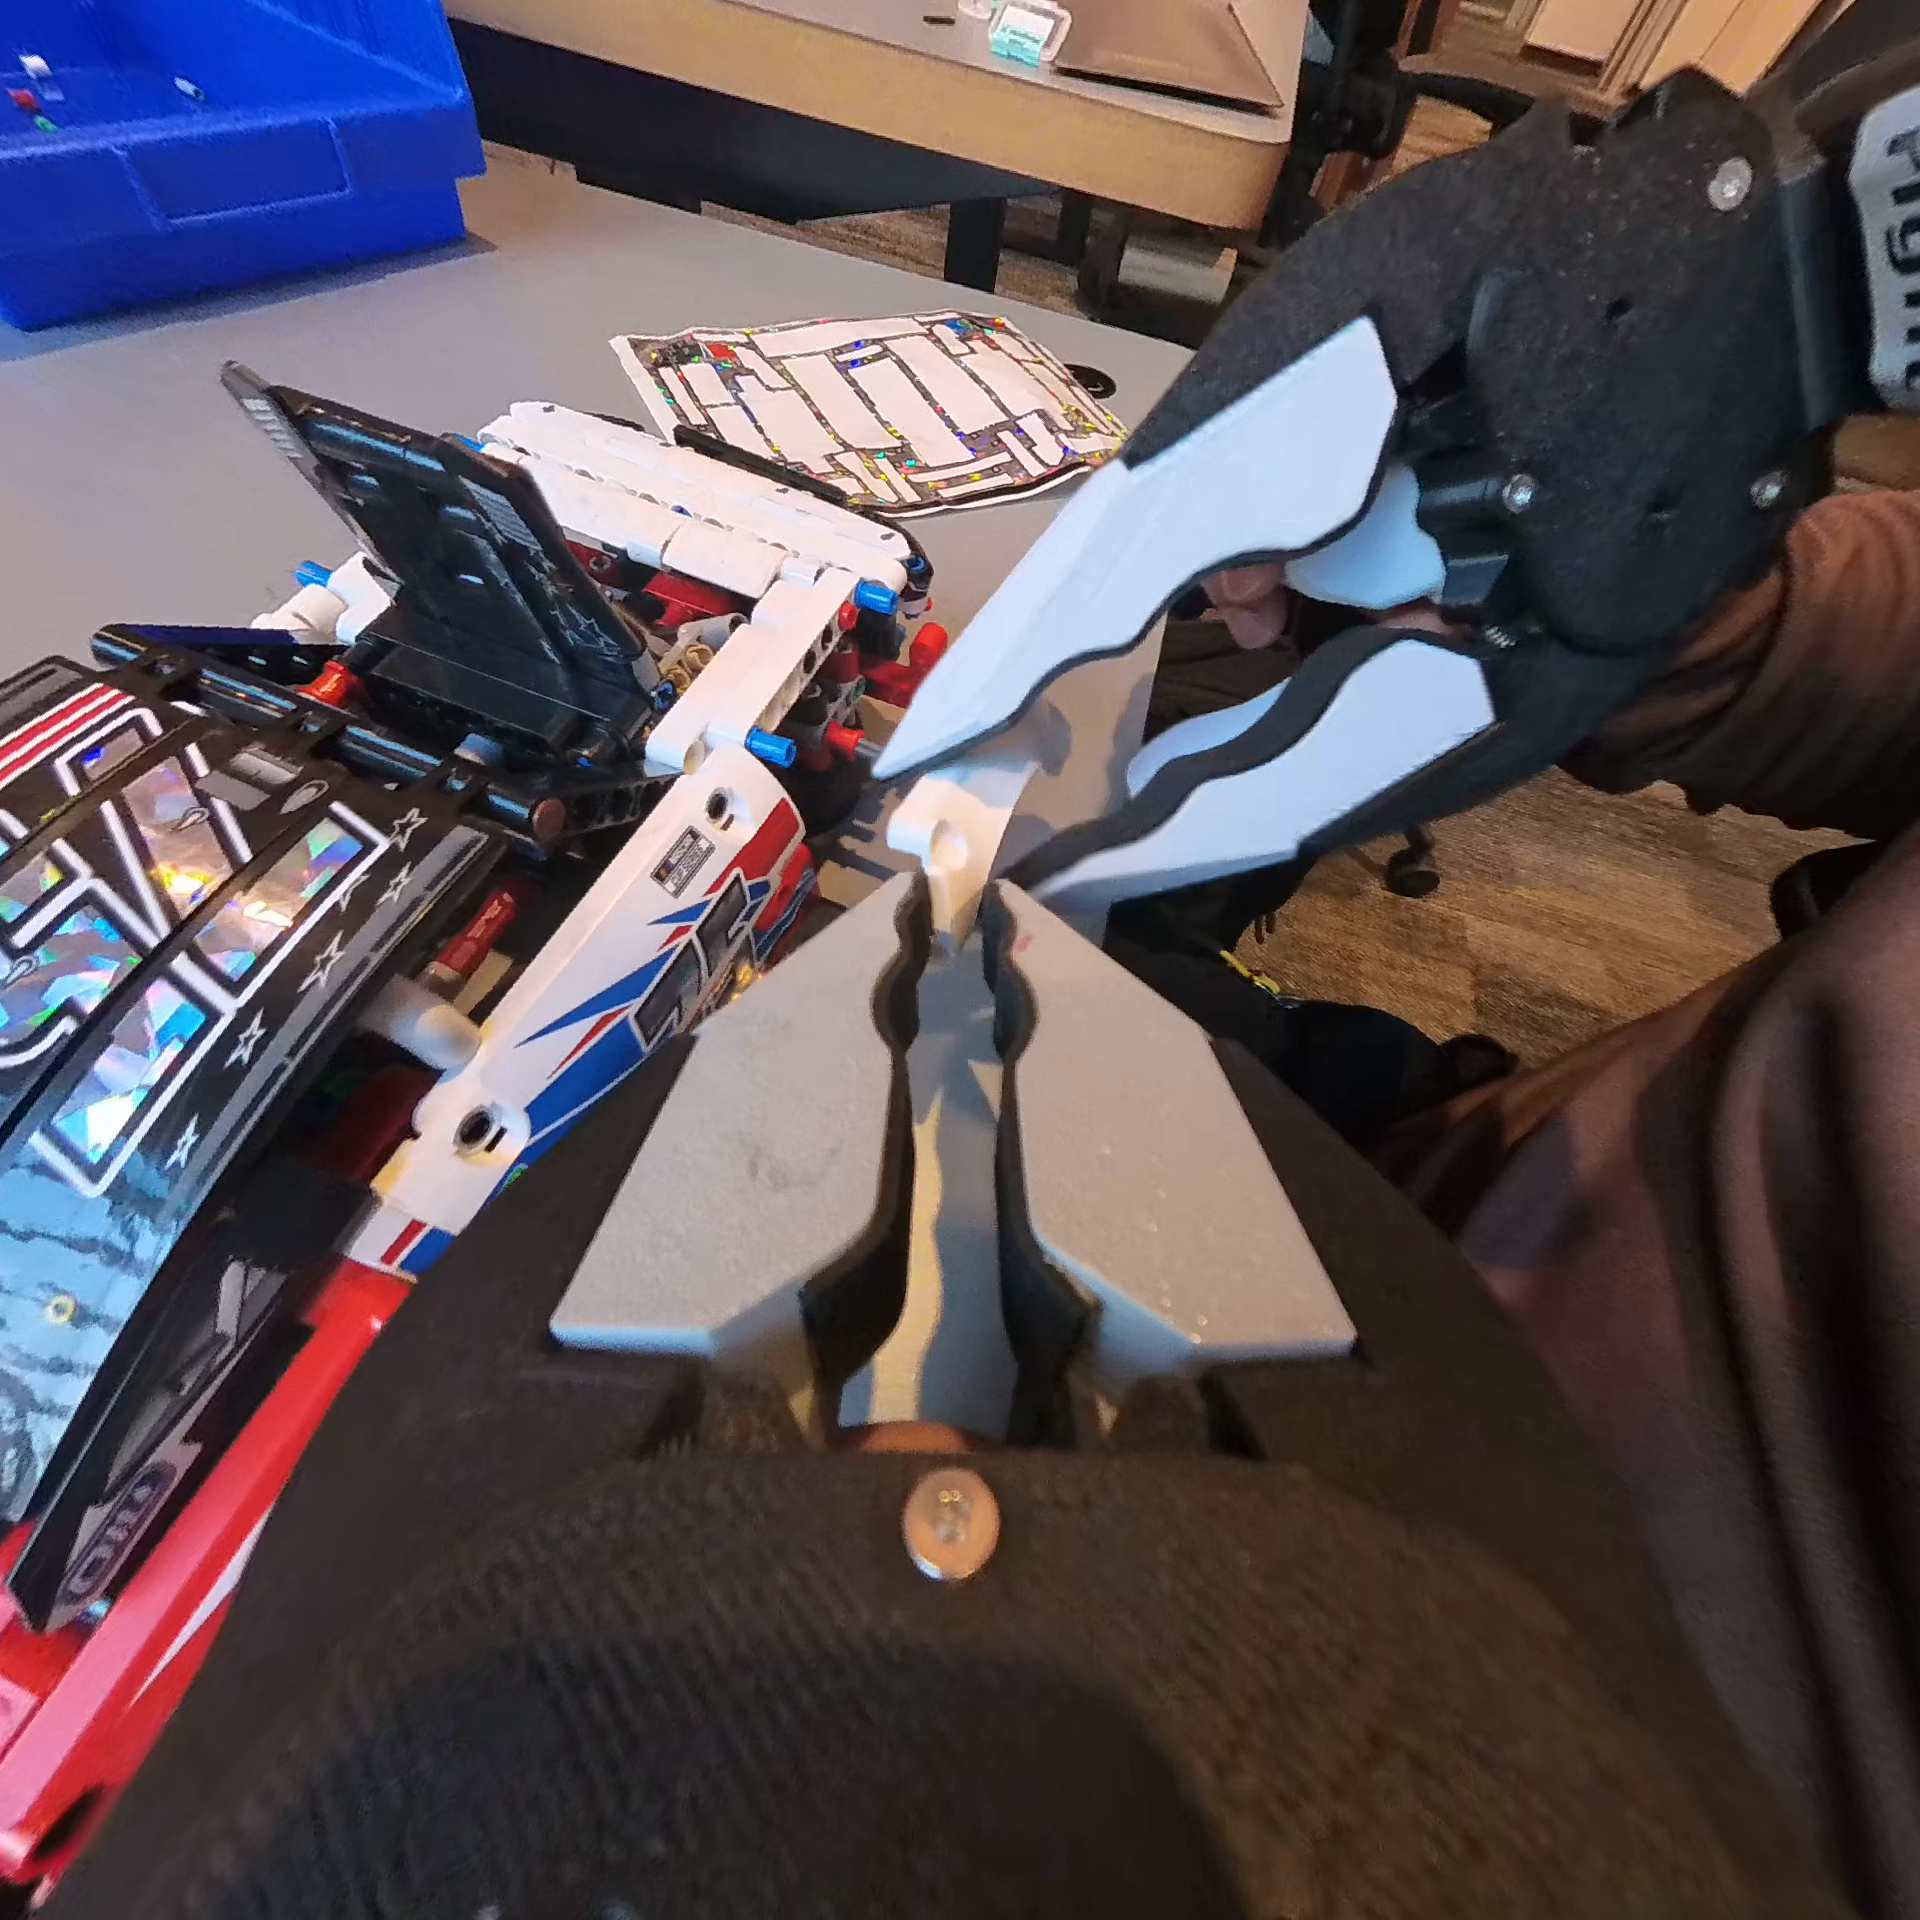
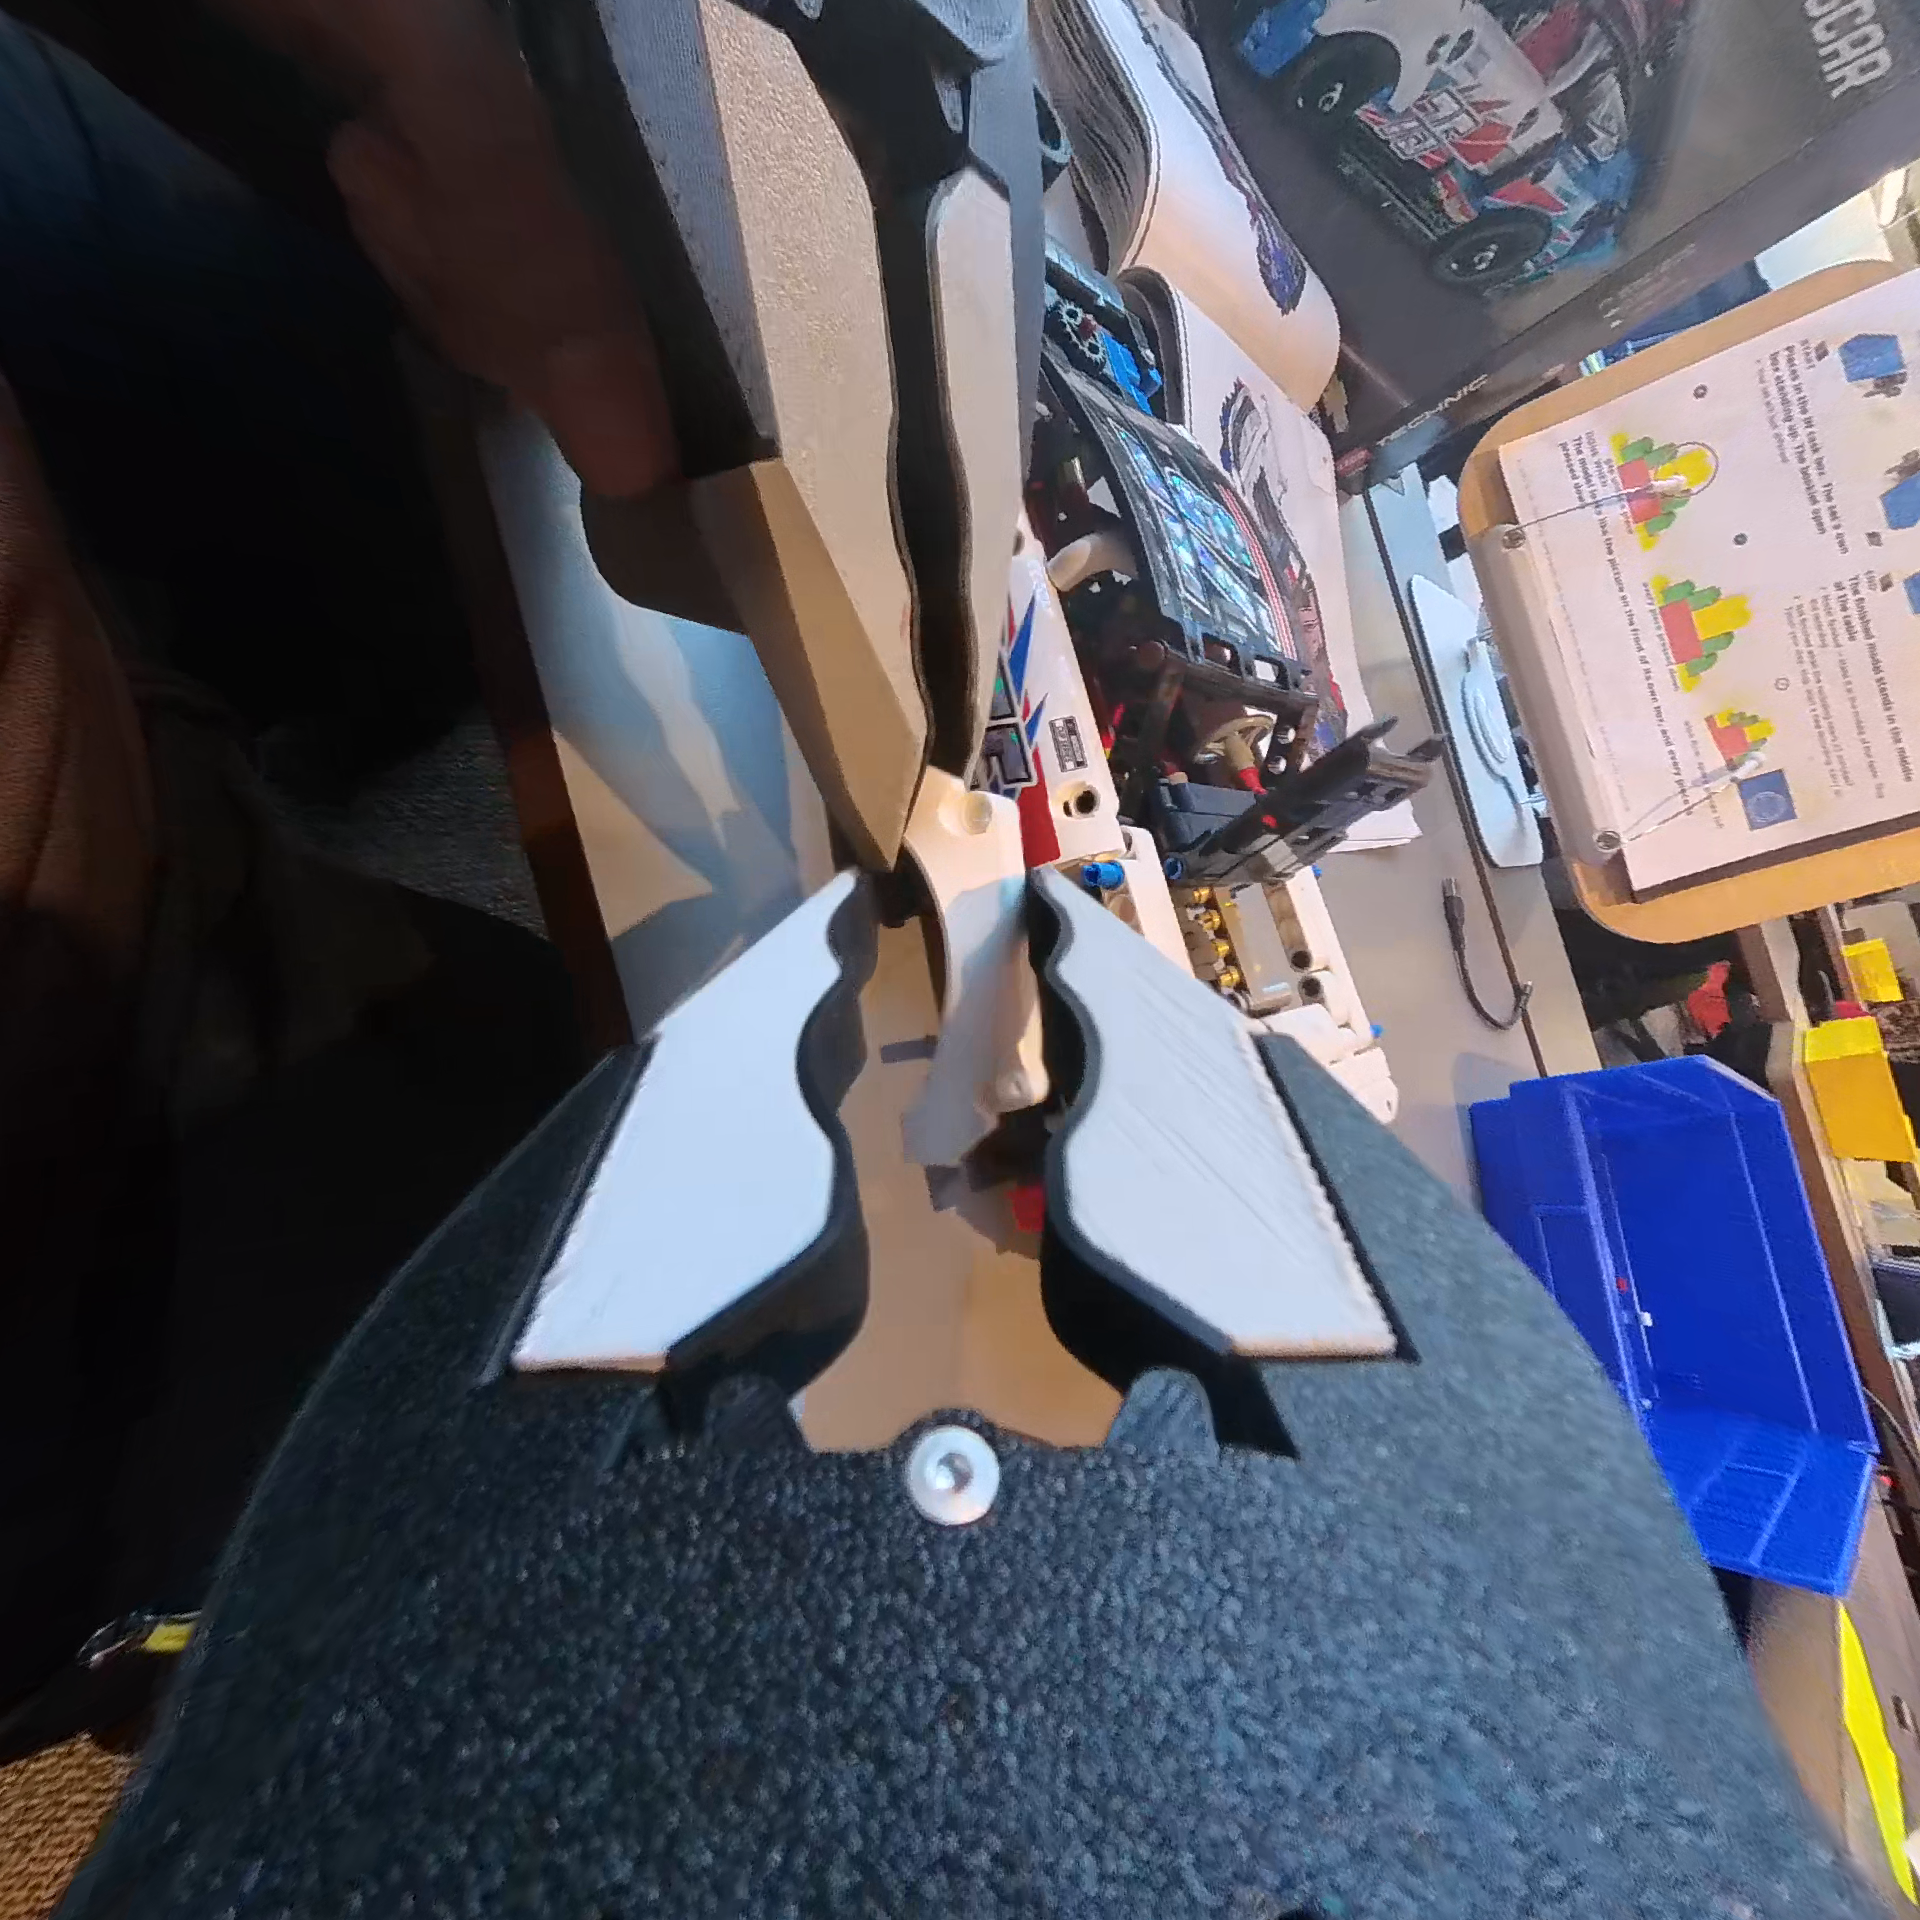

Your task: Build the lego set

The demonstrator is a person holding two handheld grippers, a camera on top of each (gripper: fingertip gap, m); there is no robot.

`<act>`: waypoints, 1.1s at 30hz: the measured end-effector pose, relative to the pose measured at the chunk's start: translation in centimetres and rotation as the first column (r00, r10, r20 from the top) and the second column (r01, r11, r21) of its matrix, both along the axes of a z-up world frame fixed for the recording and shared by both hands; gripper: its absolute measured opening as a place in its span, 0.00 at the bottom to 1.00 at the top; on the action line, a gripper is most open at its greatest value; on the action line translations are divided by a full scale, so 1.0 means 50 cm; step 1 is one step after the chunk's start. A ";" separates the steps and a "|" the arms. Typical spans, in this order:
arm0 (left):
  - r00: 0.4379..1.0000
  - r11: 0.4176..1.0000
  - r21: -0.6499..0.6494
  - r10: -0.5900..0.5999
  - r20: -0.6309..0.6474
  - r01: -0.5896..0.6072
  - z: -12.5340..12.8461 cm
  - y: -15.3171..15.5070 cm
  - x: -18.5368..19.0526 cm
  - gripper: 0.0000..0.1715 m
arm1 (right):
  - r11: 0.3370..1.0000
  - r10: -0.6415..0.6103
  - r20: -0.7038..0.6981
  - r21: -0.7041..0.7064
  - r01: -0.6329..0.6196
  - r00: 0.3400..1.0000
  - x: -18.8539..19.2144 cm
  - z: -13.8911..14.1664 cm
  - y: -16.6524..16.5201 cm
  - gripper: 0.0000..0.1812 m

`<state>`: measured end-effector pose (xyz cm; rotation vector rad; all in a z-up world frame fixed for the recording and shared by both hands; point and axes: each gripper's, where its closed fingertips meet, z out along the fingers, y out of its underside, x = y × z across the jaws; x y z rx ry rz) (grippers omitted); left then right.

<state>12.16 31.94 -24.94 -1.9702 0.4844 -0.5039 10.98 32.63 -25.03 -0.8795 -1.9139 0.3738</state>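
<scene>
A white curved Lego panel (image 1: pixel 940 831) is held off the table edge beside the car model (image 1: pixel 416 727), a white, red and blue body with a black holographic roof. My left gripper (image 1: pixel 951 899), with grey fingers, is shut on the panel's near end. My right gripper (image 1: pixel 961 826), with white fingers, comes in from the right with its jaws around the same panel. In the right wrist view the panel (image 2: pixel 977 956) lies between my right gripper's (image 2: pixel 945 883) fingers, and the left gripper (image 2: pixel 925 800) pinches its far end from above. The car (image 2: pixel 1195 582) lies just behind.
A used sticker sheet (image 1: pixel 883 416) lies on the grey table (image 1: pixel 156 468) behind the car. A blue bin (image 1: pixel 208 177) stands at the far left and also shows in the right wrist view (image 2: pixel 1683 1299). The set's box (image 2: pixel 1507 156) and an instruction board (image 2: pixel 1714 582) stand beyond the car.
</scene>
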 end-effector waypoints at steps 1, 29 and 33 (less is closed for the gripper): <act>1.000 1.000 0.000 -0.005 0.003 0.005 0.000 -0.001 0.001 0.05 | 1.000 -0.012 -0.010 0.017 0.012 1.000 0.000 0.002 0.005 0.09; 0.985 0.997 0.079 0.005 -0.173 0.008 0.003 -0.006 -0.014 0.05 | 0.996 -0.005 0.063 0.087 0.000 0.998 0.010 0.004 0.013 0.10; 0.965 0.987 0.159 0.015 -0.263 0.028 0.050 0.008 -0.060 0.10 | 0.961 -0.061 0.086 0.276 0.035 0.994 0.003 0.001 0.051 0.10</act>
